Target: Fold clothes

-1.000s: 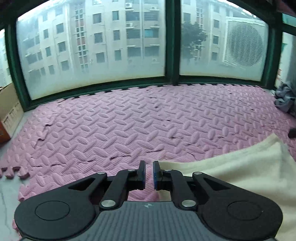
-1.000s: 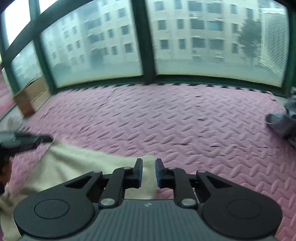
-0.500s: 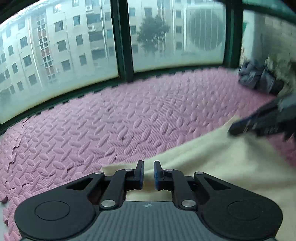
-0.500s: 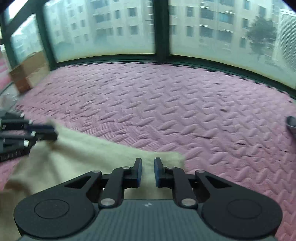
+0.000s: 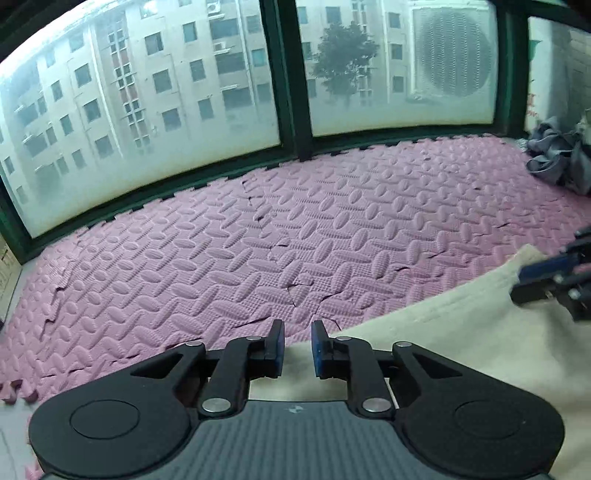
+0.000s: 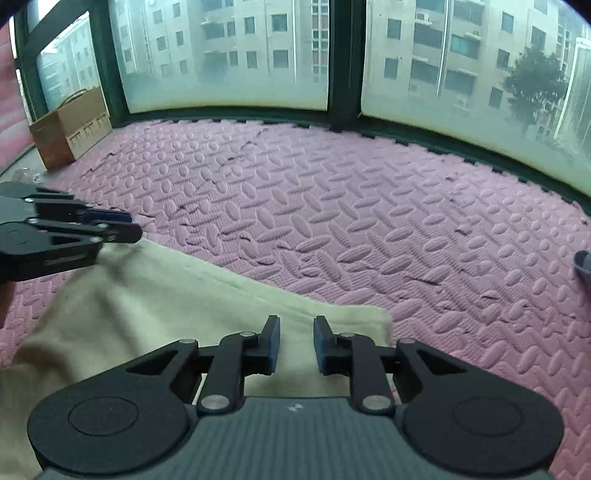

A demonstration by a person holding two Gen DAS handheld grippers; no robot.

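Cardboard box (image 6: 70,127) stood at ten o'clock, grey clothes (image 5: 557,158) at two; both hand-held grippers (image 5: 297,345) (image 6: 295,343), narrow and opening, pinched nothing over cream garment (image 6: 177,295).

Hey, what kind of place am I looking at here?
Probably an enclosed balcony or sunroom in a flat: pink foam mats cover the floor, big green-framed windows face apartment blocks, and a cream garment lies spread out.
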